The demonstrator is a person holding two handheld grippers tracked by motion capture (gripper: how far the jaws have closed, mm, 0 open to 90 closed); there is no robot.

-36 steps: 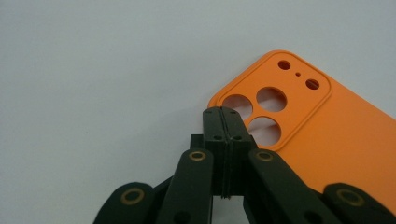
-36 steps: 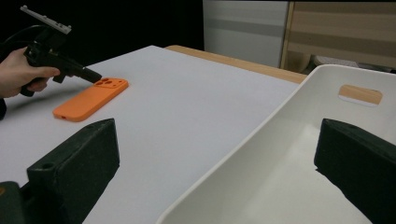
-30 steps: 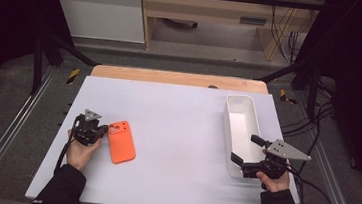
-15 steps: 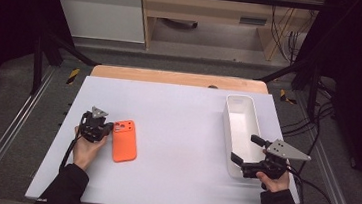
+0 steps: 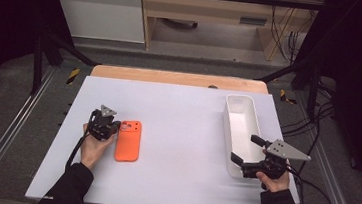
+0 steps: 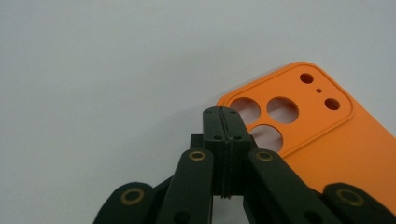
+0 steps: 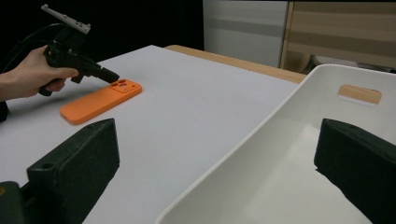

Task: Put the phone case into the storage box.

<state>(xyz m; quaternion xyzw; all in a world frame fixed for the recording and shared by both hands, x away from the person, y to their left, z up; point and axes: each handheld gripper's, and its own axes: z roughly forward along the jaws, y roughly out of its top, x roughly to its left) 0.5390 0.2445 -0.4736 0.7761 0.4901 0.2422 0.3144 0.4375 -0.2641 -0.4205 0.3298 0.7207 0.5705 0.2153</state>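
Nearest the person, two dark sleeves enter from the table's near edge, each hand carrying a black two-jaw gripper. The right gripper, held in the right hand at the table's right side, has its jaws spread wide; in the right gripper view one jaw sits outside the near long wall of the white rectangular plastic bin and the other stands inside it, so the jaws straddle that wall near the bin's closest end, and contact with the wall cannot be told. The left gripper, held in the left hand at the table's left side, has its jaws pressed together with nothing between them, as the left gripper view shows; their joined tip lies over the camera-cutout corner of the flat orange phone case, though whether the tip touches the case cannot be told. The case lies flat on the pale grey tabletop, just right of the left gripper, its cutout end pointing away from the person, well apart from the bin. The bin runs lengthwise away from the person along the table's right edge, with a handle slot in its far end wall. Beyond the table's far wooden edge stand a white cabinet and a wooden shelf unit.
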